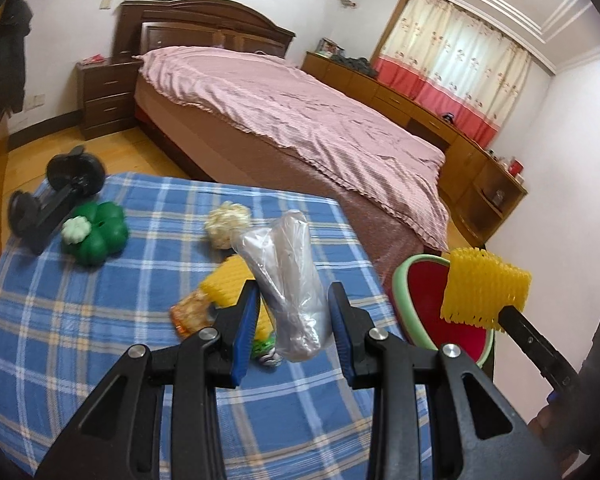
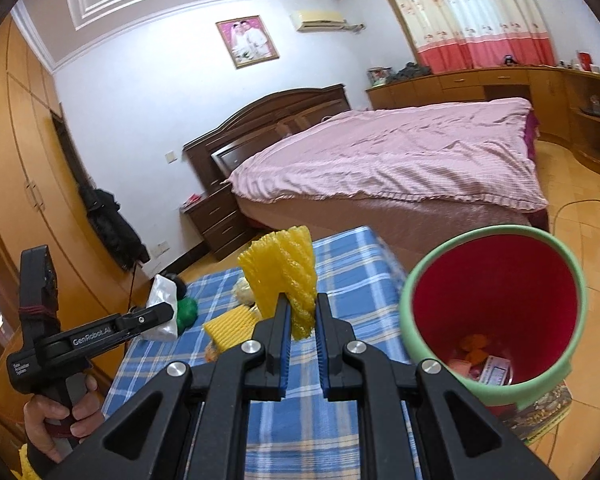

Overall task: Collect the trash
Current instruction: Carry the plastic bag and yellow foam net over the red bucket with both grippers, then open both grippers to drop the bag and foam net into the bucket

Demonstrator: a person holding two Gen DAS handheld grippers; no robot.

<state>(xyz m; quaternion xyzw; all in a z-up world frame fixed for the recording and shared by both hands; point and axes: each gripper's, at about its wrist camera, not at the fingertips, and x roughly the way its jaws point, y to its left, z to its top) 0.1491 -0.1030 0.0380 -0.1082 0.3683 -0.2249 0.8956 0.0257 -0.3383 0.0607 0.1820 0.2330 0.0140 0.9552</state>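
My left gripper (image 1: pixel 294 300) is shut on a crumpled clear plastic bag (image 1: pixel 284 280) and holds it above the blue plaid table (image 1: pixel 100 340). My right gripper (image 2: pixel 302 318) is shut on a yellow foam net (image 2: pixel 286 280), raised left of the red bin with a green rim (image 2: pixel 496 300); the net (image 1: pixel 484 288) hangs over the bin (image 1: pixel 428 300) in the left wrist view. The bin holds some wrappers at its bottom. On the table lie another yellow foam net (image 1: pixel 228 284), an orange snack wrapper (image 1: pixel 190 314), a white foam net ball (image 1: pixel 226 224) and a green pepper toy (image 1: pixel 96 232).
A black phone stand (image 1: pixel 56 196) sits at the table's far left corner. A bed with a pink cover (image 1: pixel 300 120) stands just behind the table. Wooden cabinets (image 1: pixel 440 120) line the window wall, a wardrobe (image 2: pixel 16 160) is at the left.
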